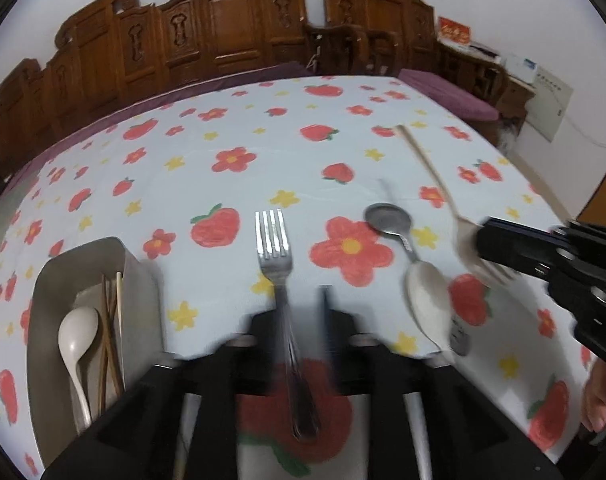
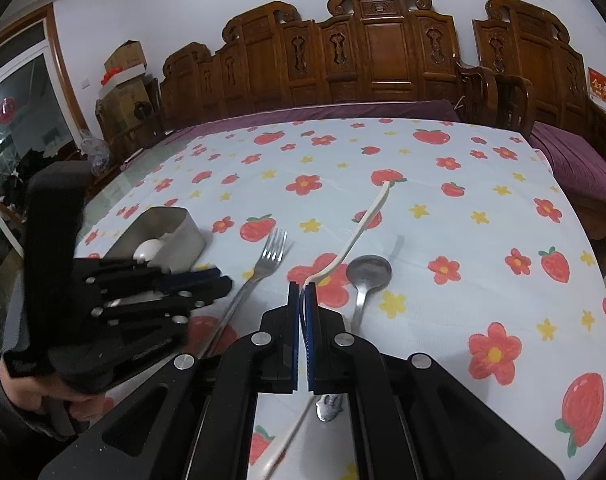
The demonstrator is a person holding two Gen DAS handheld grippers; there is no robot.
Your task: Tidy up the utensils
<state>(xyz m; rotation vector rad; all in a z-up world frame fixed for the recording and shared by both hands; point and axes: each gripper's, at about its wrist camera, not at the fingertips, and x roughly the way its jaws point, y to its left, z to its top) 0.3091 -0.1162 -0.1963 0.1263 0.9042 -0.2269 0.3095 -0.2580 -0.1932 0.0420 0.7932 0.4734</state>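
**Risk: fork slip, white fork snag**

Left gripper (image 1: 293,312), lower centre: jaws part-open astride the fork (image 1: 281,280), not clamped. Closing off-centre could skid it.

Right gripper (image 2: 302,308) is clamped on the white fork (image 2: 363,220); its long handle may strike the spoon (image 2: 367,276). The bin (image 1: 139,276) sits lower left.

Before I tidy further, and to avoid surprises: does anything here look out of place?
Yes. The white spoon lies across the metal spoon's handle, right of the fork. All three are loose on the cloth, outside the box.
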